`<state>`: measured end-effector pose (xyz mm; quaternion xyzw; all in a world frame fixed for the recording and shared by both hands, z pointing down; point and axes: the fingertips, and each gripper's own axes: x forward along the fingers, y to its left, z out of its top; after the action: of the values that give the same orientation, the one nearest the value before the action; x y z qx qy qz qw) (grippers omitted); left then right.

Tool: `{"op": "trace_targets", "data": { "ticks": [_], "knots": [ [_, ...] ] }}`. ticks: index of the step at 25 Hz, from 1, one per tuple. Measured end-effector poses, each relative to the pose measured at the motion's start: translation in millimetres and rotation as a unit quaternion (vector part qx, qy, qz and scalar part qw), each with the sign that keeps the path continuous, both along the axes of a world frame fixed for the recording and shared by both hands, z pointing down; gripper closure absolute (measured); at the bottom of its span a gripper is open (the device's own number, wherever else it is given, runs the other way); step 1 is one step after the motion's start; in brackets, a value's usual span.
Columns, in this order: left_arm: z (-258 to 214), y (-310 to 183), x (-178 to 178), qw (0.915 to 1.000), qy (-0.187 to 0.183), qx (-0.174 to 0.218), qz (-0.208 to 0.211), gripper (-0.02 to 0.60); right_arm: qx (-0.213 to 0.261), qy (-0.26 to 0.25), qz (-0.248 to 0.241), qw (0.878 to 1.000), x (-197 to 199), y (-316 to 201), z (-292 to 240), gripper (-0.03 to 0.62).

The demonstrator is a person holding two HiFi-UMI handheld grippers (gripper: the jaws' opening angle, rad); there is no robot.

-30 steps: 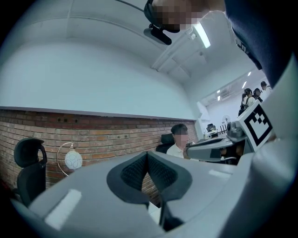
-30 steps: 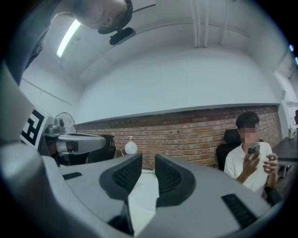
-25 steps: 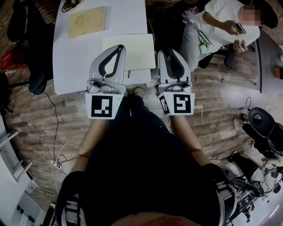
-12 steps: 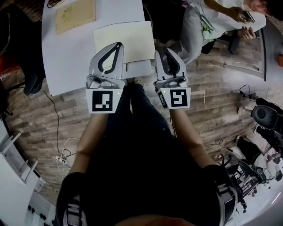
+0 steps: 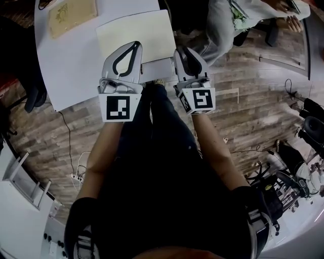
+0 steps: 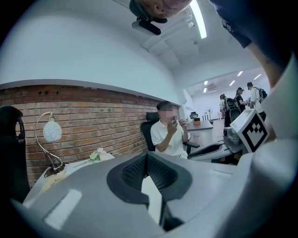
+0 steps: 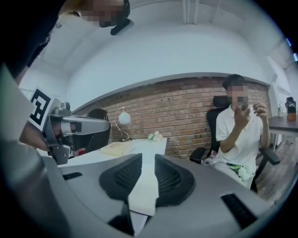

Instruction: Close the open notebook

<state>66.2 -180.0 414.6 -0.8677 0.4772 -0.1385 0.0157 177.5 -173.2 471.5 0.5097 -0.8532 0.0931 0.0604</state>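
A cream notebook (image 5: 132, 31) lies on the white table (image 5: 76, 66), with one plain cream face showing. My left gripper (image 5: 135, 45) hovers over the notebook's near left part, its jaws shut with the tips touching and nothing held. My right gripper (image 5: 183, 50) hangs at the table's near right corner, just off the notebook's right edge. In the right gripper view the gripper (image 7: 148, 160) shows a narrow gap between its pads, with the notebook (image 7: 144, 186) visible through it. In the left gripper view the gripper (image 6: 147, 158) points over the table.
A tan flat board (image 5: 71, 15) lies at the table's far left. A seated person (image 5: 238, 20) is to the right of the table, and a lamp (image 7: 124, 118) and white flowers (image 7: 155, 136) stand at its far end. Wood floor, cables and chairs lie around.
Both grippers have moved forward to the table's near edge, the left one now over the notebook. In the head view the table has slid up and to the left.
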Motion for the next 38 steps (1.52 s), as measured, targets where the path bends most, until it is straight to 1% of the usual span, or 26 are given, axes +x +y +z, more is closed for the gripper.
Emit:
{"op": "trace_targets", "data": {
  "ticks": [3, 7, 11, 16, 19, 22, 24, 28, 32, 36, 38],
  "knots": [
    [11.9, -1.1, 0.7, 0.9999, 0.001, -0.01, 0.003, 0.575, -0.014, -0.002, 0.007, 1.0, 3.4, 0.0, 12.3, 0.52],
    [29.2, -2.0, -1.9, 0.9996, 0.001, -0.027, 0.0, 0.575, -0.029, 0.009, 0.001, 1.0, 5.2, 2.3, 29.3, 0.52],
    [41.2, -3.5, 0.2, 0.9994, -0.008, -0.031, 0.008, 0.575, -0.048, 0.015, -0.002, 0.999, 8.0, 2.7, 46.9, 0.52],
    [59.7, -4.8, 1.8, 0.9982, -0.021, -0.055, 0.009, 0.575, -0.072, 0.004, -0.006, 0.997, 11.2, 3.2, 63.9, 0.52],
    [64.7, -8.0, 5.3, 0.9984, -0.019, -0.052, 0.013, 0.575, -0.09, 0.0, -0.01, 0.996, 12.5, 2.8, 76.7, 0.519],
    [71.0, -9.7, 9.9, 0.9981, -0.034, -0.043, 0.028, 0.575, -0.107, 0.003, -0.016, 0.994, 13.8, 4.0, 90.0, 0.519],
    [75.6, -9.4, 11.7, 0.9977, -0.038, -0.048, 0.031, 0.575, -0.117, 0.002, -0.022, 0.993, 13.6, 5.3, 96.3, 0.519],
    [84.3, -7.2, 14.3, 0.9967, -0.045, -0.059, 0.034, 0.575, -0.142, -0.026, -0.03, 0.989, 12.4, 6.1, 107.8, 0.519],
    [87.0, -5.4, 15.0, 0.9964, -0.049, -0.063, 0.028, 0.575, -0.173, -0.061, -0.032, 0.983, 14.1, 6.9, 120.7, 0.517],
    [88.7, -3.4, 13.6, 0.9961, -0.051, -0.068, 0.023, 0.575, -0.203, -0.114, -0.042, 0.972, 11.8, 8.9, 128.0, 0.517],
    [89.0, -1.2, 12.5, 0.9961, -0.05, -0.07, 0.021, 0.575, -0.213, -0.138, -0.039, 0.966, 12.5, 8.8, 130.2, 0.508]
  ]
}}
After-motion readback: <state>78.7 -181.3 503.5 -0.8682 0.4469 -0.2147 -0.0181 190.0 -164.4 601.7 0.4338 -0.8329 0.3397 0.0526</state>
